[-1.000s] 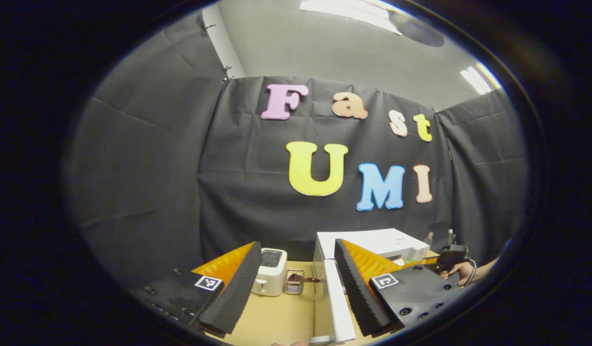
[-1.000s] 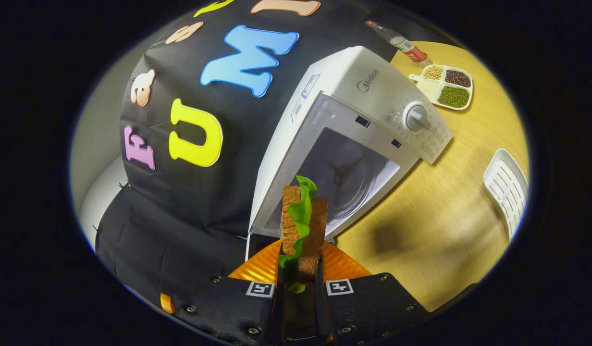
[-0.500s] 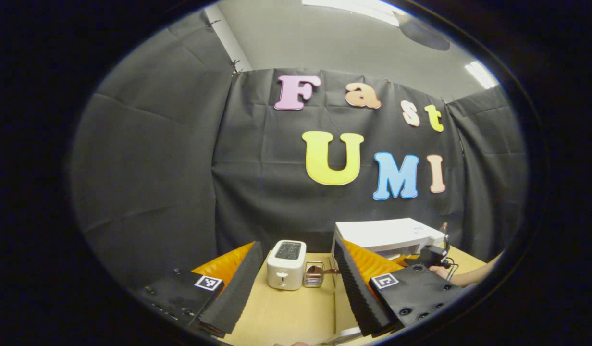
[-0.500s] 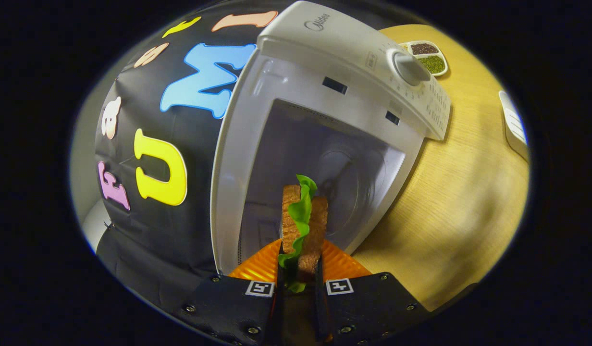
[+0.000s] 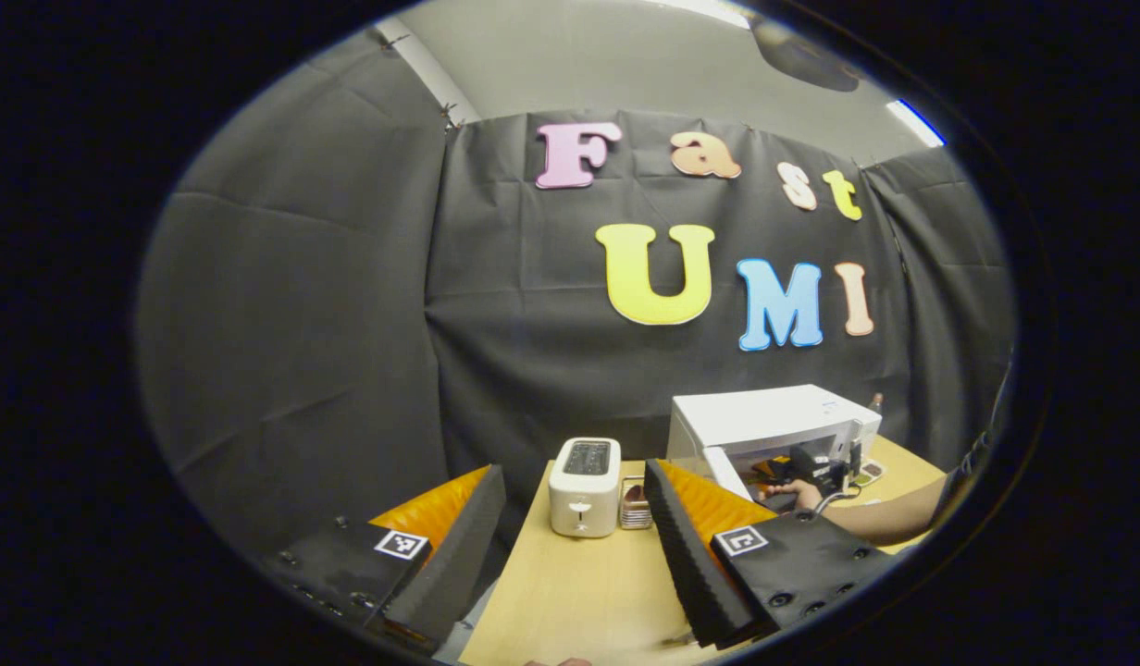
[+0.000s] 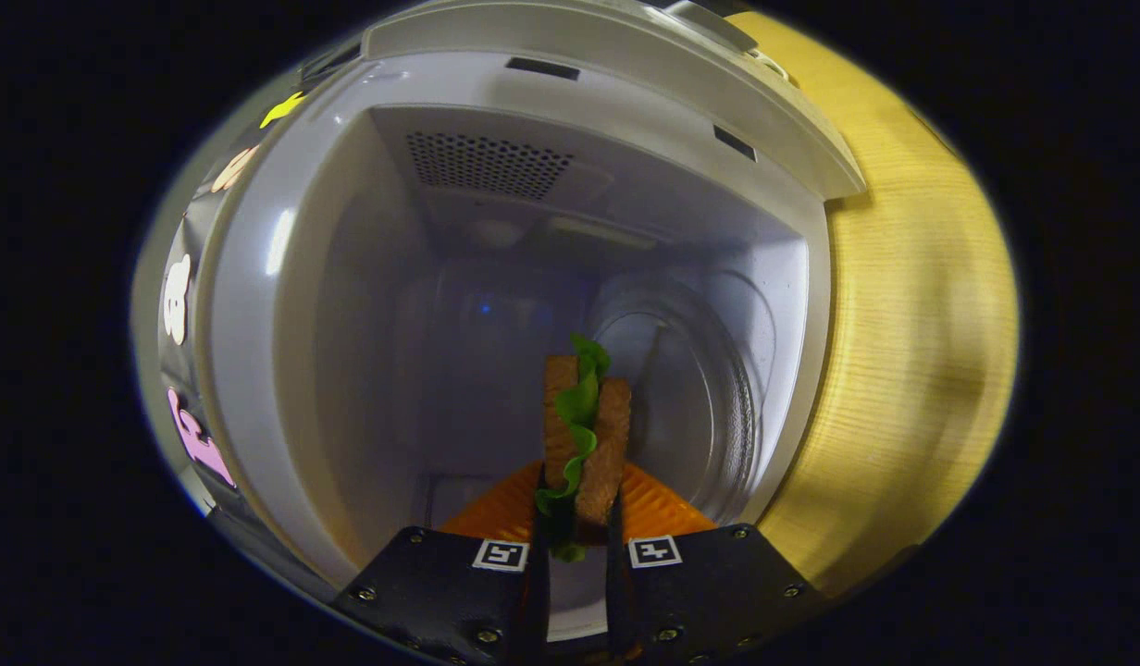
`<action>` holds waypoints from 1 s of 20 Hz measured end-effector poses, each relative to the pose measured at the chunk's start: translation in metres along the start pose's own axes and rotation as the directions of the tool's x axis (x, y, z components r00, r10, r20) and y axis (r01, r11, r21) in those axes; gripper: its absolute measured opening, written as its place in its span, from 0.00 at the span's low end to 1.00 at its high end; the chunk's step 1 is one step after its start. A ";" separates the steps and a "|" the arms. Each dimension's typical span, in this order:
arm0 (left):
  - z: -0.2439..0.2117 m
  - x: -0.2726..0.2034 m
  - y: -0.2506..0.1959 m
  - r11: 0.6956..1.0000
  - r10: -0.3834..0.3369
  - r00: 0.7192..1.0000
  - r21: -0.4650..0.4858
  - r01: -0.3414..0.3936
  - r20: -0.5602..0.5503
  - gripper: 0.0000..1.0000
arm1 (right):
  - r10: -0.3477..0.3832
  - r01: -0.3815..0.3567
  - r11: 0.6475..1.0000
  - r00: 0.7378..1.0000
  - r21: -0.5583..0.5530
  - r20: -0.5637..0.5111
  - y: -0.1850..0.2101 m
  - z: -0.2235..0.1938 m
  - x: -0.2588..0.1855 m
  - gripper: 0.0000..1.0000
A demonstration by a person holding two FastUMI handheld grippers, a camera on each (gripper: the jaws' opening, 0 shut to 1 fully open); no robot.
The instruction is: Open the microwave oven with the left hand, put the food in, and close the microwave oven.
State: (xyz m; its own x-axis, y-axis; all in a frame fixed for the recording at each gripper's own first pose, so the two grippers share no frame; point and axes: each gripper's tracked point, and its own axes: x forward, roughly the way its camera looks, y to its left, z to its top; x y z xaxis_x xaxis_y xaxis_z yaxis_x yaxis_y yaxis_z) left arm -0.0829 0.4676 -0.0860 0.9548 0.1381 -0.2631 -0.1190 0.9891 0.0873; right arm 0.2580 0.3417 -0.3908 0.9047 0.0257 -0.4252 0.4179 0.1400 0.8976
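Note:
My right gripper point(image 6: 577, 495) is shut on the food, a sandwich point(image 6: 584, 430) of two brown slices with green lettuce, held on edge. It sits at the mouth of the open white microwave point(image 6: 283, 305), in front of the glass turntable point(image 6: 709, 398). In the left gripper view the microwave point(image 5: 774, 421) stands at the right rear of the table with its door point(image 5: 724, 470) swung open. A hand point(image 5: 797, 490) holds the other gripper at that opening. My left gripper point(image 5: 572, 470) hangs open over the table, well to the left of the microwave, holding nothing.
A white toaster point(image 5: 584, 483) stands on the wooden table point(image 5: 570, 592) ahead of my left gripper, with a small rack point(image 5: 636, 507) beside it. A forearm point(image 5: 889, 520) reaches in from the right. Bare tabletop point(image 6: 912, 351) lies to the right of the microwave.
My right gripper has carried the sandwich forward from outside up to the microwave's opening. My left gripper has drawn back and away to the left of the open door.

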 end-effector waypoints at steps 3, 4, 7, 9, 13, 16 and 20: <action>0.000 0.000 0.004 1.000 -0.002 1.000 0.014 0.002 0.006 0.97 | -0.025 0.025 0.999 1.000 -0.027 0.015 -0.004 -0.001 0.005 0.29; 0.001 0.003 0.006 1.000 -0.008 1.000 0.011 0.007 0.004 0.97 | -0.050 0.050 0.998 0.999 -0.039 0.007 -0.008 -0.004 0.003 0.30; 0.001 0.010 -0.004 0.999 -0.050 0.999 0.003 0.050 0.007 0.96 | -0.118 0.114 0.990 0.991 -0.080 -0.056 -0.021 -0.011 -0.005 0.50; 0.002 0.018 -0.015 0.997 -0.081 0.997 -0.004 0.081 0.015 0.96 | -0.154 0.143 0.979 0.986 -0.146 -0.066 -0.024 -0.007 -0.012 0.60; 0.005 0.026 -0.033 0.992 -0.126 0.991 -0.014 0.126 0.035 0.98 | -0.228 0.194 0.912 0.972 -0.360 -0.055 -0.028 0.008 -0.042 0.78; 0.005 0.033 -0.047 0.988 -0.148 0.988 -0.027 0.150 0.049 0.96 | -0.222 0.174 0.847 0.974 -0.502 -0.037 -0.024 0.021 -0.071 0.78; 0.007 0.037 -0.064 0.984 -0.168 0.984 -0.039 0.171 0.065 0.97 | -0.233 0.143 0.737 0.971 -0.660 -0.051 -0.023 0.029 -0.119 0.78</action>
State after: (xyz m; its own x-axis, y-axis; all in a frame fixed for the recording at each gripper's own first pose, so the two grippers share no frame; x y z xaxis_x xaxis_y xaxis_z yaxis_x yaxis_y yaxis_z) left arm -0.0381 0.4091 -0.0949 0.9770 -0.0340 -0.2106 0.0355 0.9994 0.0032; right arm 0.1430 0.3070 -0.3571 0.7769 0.0426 -0.6282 0.3826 0.7604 0.5247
